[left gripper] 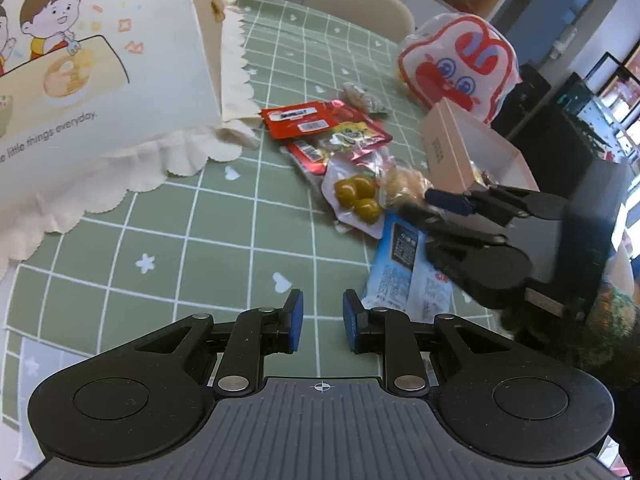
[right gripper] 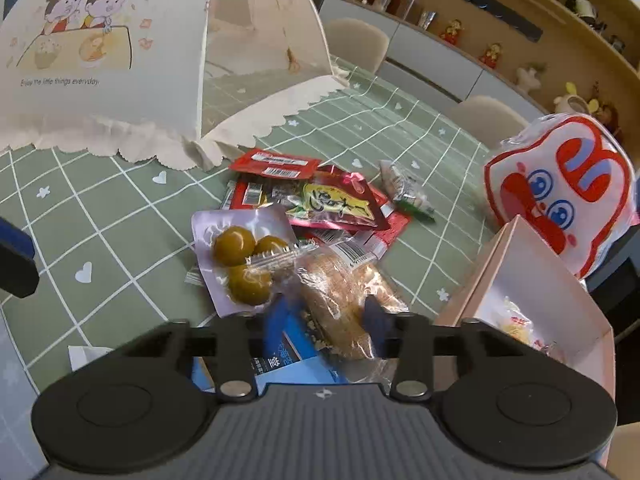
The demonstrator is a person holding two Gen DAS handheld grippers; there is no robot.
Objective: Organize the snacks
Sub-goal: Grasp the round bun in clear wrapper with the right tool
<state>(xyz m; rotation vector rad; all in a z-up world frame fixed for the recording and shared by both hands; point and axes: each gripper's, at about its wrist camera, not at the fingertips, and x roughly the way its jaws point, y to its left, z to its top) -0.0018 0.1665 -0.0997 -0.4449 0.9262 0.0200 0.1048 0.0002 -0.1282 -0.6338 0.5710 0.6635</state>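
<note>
Several snack packets lie heaped on the green checked tablecloth (right gripper: 120, 216). A clear bread packet (right gripper: 340, 300) sits between the fingers of my right gripper (right gripper: 326, 316), whose pads press its sides; it is shut on it. Under it lies a blue packet (right gripper: 292, 340). To the left is a pouch of green plums (right gripper: 236, 256), and behind are red packets (right gripper: 276, 164). The left wrist view shows the right gripper (left gripper: 436, 208) at the bread packet (left gripper: 400, 186), beside the plum pouch (left gripper: 356, 196) and blue packet (left gripper: 404, 264). My left gripper (left gripper: 323, 320) hovers over bare cloth, narrowly open and empty.
An open pink box (right gripper: 520, 280) with a wrapped snack inside stands right of the heap. Behind it is a white bag with a red cartoon face (right gripper: 560, 188). A large cream food-cover tent (right gripper: 100, 60) fills the left back. A small packet (right gripper: 404, 188) lies apart; chairs stand beyond the table.
</note>
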